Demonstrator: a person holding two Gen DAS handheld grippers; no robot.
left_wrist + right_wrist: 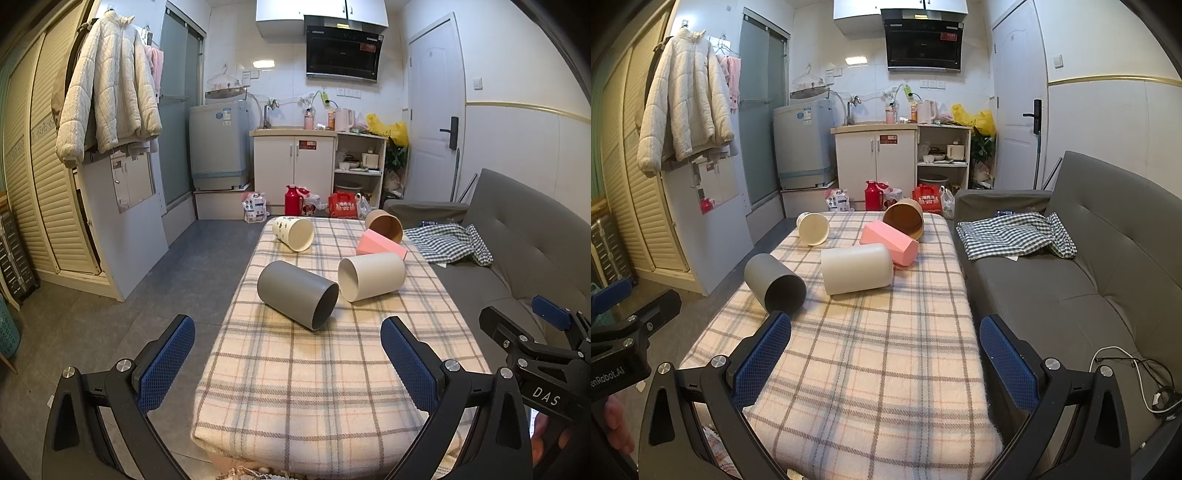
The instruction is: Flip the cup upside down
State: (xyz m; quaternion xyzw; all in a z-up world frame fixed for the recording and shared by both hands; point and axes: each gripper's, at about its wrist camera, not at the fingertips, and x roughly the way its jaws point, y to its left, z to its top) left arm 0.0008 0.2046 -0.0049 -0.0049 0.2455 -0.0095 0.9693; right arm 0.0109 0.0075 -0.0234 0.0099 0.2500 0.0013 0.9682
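Several cups lie on their sides on the plaid-covered table (314,387) (886,369). Nearest is a grey cup (297,293) (774,284), mouth toward me. Beside it lies a white cup (371,276) (857,269). Behind are a pink faceted cup (380,248) (889,242), a brown paper cup (384,224) (904,218) and a cream patterned cup (293,232) (812,229). My left gripper (288,362) is open and empty, short of the grey cup. My right gripper (885,360) is open and empty over the table's near end; it also shows in the left wrist view (532,332).
A grey sofa (1071,288) runs along the table's right side with a checked cloth (1015,232) on it. A white cable (1137,376) lies on the sofa. Open floor (166,288) lies left of the table. Kitchen cabinets and bags stand beyond the far end.
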